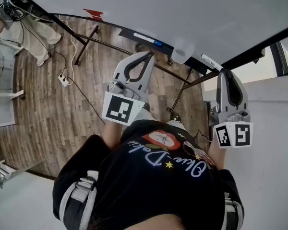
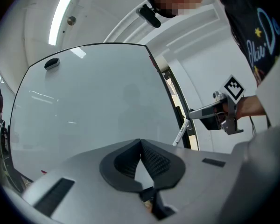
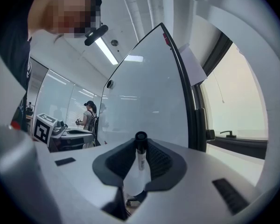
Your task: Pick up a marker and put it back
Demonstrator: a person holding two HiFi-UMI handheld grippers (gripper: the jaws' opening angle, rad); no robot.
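A white marker [image 1: 210, 61] with a black cap sticks out from my right gripper [image 1: 224, 72], which is shut on it just off the whiteboard's [image 1: 182, 13] right edge. In the right gripper view the marker [image 3: 140, 155] stands upright between the pads, cap uppermost. The left gripper view shows the same marker [image 2: 179, 135] hanging slanted from the right gripper [image 2: 191, 114] beside the board's black frame. My left gripper [image 1: 150, 55] is held in front of the whiteboard [image 2: 84, 111], its tips [image 2: 140, 143] shut together with nothing in them.
A blue-capped marker [image 1: 146, 38] and a pale eraser [image 1: 182, 51] lie on the board's tray. The stand's dark legs [image 1: 86, 42] and a power strip [image 1: 63, 79] with cables are on the wood floor. A person [image 1: 24, 23] stands far left; a window [image 1: 283, 51] is at right.
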